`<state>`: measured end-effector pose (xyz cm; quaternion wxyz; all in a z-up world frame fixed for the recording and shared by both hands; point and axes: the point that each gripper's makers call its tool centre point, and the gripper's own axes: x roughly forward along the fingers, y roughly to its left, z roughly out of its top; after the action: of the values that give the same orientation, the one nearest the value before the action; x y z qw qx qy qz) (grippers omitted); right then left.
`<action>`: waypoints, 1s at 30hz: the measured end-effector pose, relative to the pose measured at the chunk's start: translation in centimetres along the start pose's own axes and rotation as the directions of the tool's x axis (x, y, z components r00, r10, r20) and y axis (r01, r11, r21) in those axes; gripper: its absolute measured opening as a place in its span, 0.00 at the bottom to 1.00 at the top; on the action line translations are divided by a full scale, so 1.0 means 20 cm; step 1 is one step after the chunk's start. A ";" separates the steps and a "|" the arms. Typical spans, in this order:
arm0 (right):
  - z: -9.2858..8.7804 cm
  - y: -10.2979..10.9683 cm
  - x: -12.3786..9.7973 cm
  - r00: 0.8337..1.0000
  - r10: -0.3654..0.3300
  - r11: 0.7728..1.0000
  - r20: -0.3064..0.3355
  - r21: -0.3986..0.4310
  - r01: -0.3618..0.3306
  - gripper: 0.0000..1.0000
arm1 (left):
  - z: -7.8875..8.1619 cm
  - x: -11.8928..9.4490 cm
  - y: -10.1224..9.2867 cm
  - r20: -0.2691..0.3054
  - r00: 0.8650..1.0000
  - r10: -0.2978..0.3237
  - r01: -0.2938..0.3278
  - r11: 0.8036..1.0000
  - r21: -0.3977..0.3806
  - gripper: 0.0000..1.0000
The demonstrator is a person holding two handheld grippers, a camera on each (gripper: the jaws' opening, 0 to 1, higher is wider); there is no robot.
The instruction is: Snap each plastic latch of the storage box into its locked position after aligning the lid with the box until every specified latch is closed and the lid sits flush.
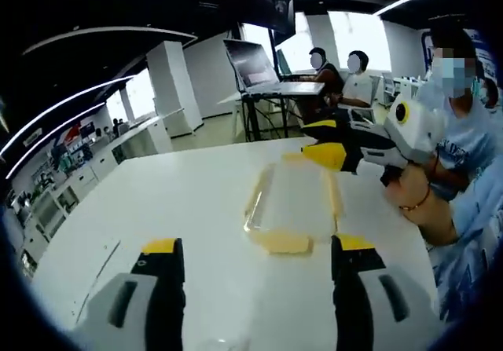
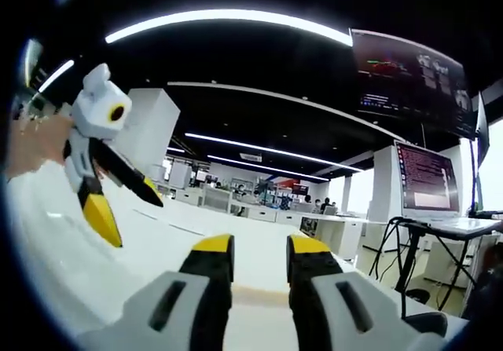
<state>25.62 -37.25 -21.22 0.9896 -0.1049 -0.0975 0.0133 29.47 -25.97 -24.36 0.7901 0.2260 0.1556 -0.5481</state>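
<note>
My left claw is wide open and holds nothing; its two yellow-tipped jaws sit low over the white table. My right claw has only a small gap between its jaws, and I see nothing in it. In the left gripper view it reaches in by the far end of the box. The clear storage box with yellow latches lies near the middle of the table, its long side pointing away from my left claw.
</note>
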 end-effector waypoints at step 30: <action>-0.04 0.04 0.01 0.999 0.021 0.999 -0.036 -0.026 -0.022 0.26 | -0.26 0.40 -0.24 -0.263 0.941 -0.214 0.219 0.976 -0.010 0.45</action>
<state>26.08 -36.56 -22.20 0.9895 -0.1190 -0.0790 0.0208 27.77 -30.98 -33.65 0.6953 0.2855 0.2774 -0.5984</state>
